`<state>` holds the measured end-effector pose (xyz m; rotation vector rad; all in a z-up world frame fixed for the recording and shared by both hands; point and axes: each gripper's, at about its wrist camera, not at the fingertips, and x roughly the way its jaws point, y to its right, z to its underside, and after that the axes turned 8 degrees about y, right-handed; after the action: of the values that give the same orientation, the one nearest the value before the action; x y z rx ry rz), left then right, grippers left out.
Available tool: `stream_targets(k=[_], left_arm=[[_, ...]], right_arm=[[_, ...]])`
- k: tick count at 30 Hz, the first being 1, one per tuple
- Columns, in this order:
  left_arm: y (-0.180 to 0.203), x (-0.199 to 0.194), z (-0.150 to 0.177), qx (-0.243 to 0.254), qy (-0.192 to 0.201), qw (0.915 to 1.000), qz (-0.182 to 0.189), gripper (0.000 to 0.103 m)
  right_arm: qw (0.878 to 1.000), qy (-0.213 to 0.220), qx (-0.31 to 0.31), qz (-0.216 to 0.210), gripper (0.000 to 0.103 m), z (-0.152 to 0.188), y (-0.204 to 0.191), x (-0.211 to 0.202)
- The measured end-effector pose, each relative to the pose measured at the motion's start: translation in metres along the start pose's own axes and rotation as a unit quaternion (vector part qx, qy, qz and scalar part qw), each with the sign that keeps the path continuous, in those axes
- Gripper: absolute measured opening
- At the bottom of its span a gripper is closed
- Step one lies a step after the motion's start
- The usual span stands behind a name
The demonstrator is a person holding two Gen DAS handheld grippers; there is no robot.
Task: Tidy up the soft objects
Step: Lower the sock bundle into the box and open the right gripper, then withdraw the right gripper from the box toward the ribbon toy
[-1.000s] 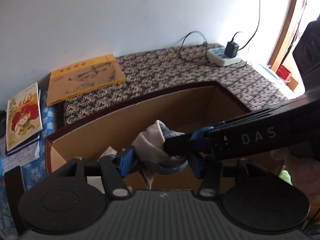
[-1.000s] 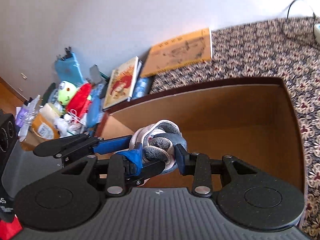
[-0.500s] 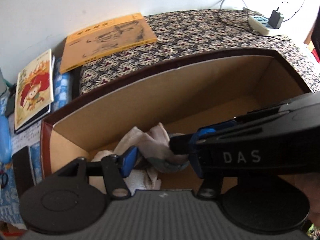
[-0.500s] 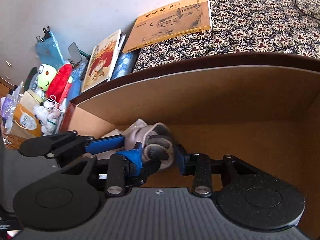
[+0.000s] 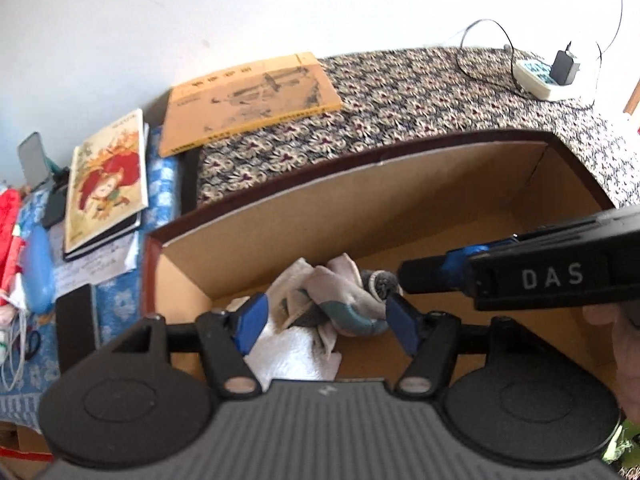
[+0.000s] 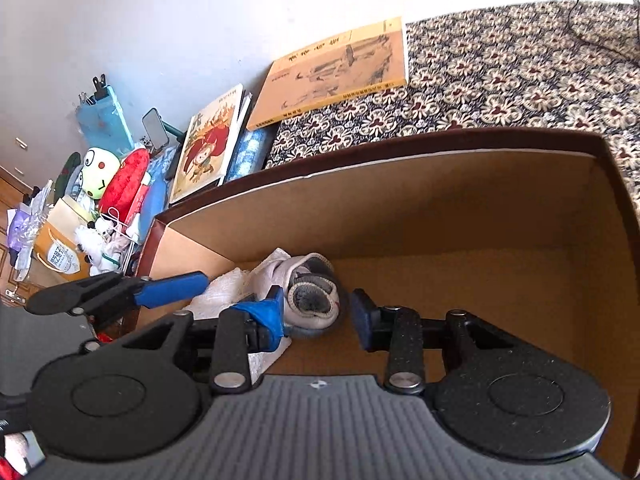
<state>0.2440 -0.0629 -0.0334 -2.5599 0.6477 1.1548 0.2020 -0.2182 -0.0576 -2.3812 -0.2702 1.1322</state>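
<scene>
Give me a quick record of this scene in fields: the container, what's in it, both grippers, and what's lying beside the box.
container: open brown cardboard box
contents: grey and beige bundled sock on a white towel, near the left corner
left gripper: jaws opening, sock between them
right gripper: open, left pad at the sock, right pad clear
beside box: yellow book on a floral cloth; picture book
</scene>
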Motion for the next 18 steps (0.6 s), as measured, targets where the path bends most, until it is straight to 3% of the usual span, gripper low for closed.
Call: stream_targets(k=[18], left_arm=[[0.011, -0.088, 0.029, -0.021, 0.047, 0.9949, -0.087, 0.071]], right_arm=[[0.997, 0.076, -0.033, 0.007, 0.021, 0.041, -0.034, -0.072]])
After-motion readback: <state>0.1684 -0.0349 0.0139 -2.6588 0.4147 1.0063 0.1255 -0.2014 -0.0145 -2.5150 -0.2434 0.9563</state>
